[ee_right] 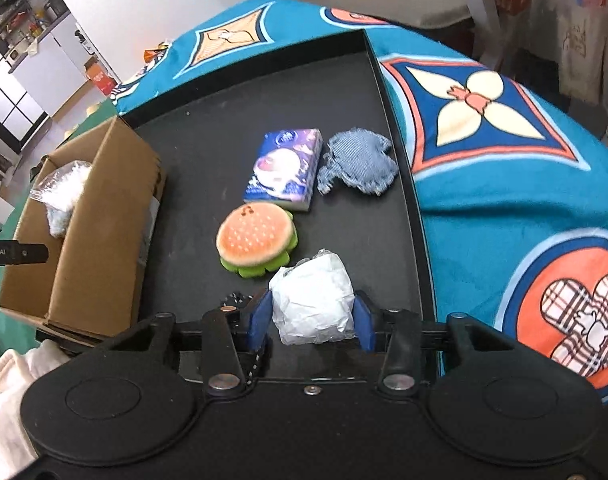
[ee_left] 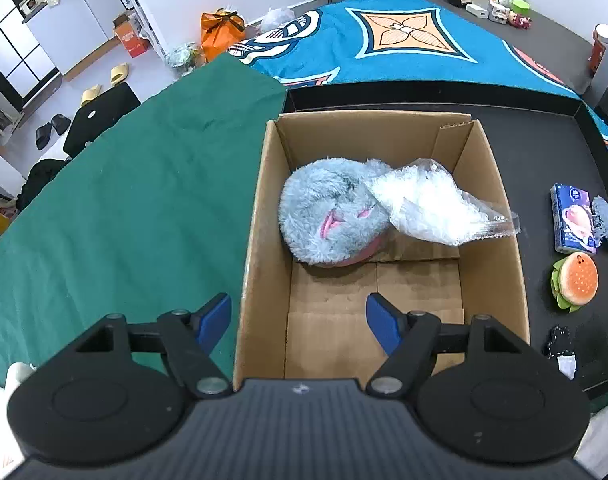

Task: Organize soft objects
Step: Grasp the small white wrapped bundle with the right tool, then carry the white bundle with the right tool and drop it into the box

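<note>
An open cardboard box (ee_left: 259,216) holds a fluffy grey-blue plush (ee_left: 328,216) and a clear plastic bag (ee_left: 436,208). My left gripper (ee_left: 297,320) hangs open over the box's near left wall, nothing between its blue pads. My right gripper (ee_right: 314,318) is shut on a crumpled white wrapped bundle (ee_right: 314,304), both pads pressing its sides just above the black tray (ee_right: 207,152). Beyond it lie a burger plush (ee_right: 257,240), a blue tissue pack (ee_right: 283,168) and a denim scrap (ee_right: 358,164). The same box (ee_right: 99,216) appears at the left of the right wrist view.
The tray rests on a teal patterned blanket (ee_right: 504,184); a green cloth (ee_left: 123,208) covers the surface left of the box. A small black beaded item (ee_left: 560,340) lies near the tray's front edge. White fabric (ee_right: 7,376) lies at the lower left. Floor clutter and shoes lie beyond.
</note>
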The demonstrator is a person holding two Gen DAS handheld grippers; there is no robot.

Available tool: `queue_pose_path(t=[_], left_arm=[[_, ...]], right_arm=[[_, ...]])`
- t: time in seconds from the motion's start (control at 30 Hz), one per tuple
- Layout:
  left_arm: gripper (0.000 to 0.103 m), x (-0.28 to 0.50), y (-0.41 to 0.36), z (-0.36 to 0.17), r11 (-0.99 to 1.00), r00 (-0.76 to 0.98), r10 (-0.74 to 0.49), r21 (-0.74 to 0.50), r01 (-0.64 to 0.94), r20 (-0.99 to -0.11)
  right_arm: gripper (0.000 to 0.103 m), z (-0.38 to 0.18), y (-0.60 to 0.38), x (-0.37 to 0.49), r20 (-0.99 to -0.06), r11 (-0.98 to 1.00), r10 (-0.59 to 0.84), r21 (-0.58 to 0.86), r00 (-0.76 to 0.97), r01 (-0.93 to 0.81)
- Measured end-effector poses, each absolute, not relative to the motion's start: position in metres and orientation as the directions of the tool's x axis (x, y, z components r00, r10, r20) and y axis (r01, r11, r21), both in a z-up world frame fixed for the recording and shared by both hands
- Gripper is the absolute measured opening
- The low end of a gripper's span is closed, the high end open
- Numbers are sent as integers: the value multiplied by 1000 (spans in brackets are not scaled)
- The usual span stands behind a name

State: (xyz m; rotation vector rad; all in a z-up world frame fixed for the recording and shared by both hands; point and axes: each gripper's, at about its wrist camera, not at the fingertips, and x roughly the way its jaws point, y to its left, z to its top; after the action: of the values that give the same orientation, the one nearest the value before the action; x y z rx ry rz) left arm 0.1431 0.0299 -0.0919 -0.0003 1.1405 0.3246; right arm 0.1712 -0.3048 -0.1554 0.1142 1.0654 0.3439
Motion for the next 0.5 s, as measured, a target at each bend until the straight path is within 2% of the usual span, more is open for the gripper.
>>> queue_pose_path(t=[0.5], left_arm=[[73,129,51,-97,953,377,236,137,-271,-896]], right_arm=[[43,-126,-265,182,-775,912,400,286,490,-293]])
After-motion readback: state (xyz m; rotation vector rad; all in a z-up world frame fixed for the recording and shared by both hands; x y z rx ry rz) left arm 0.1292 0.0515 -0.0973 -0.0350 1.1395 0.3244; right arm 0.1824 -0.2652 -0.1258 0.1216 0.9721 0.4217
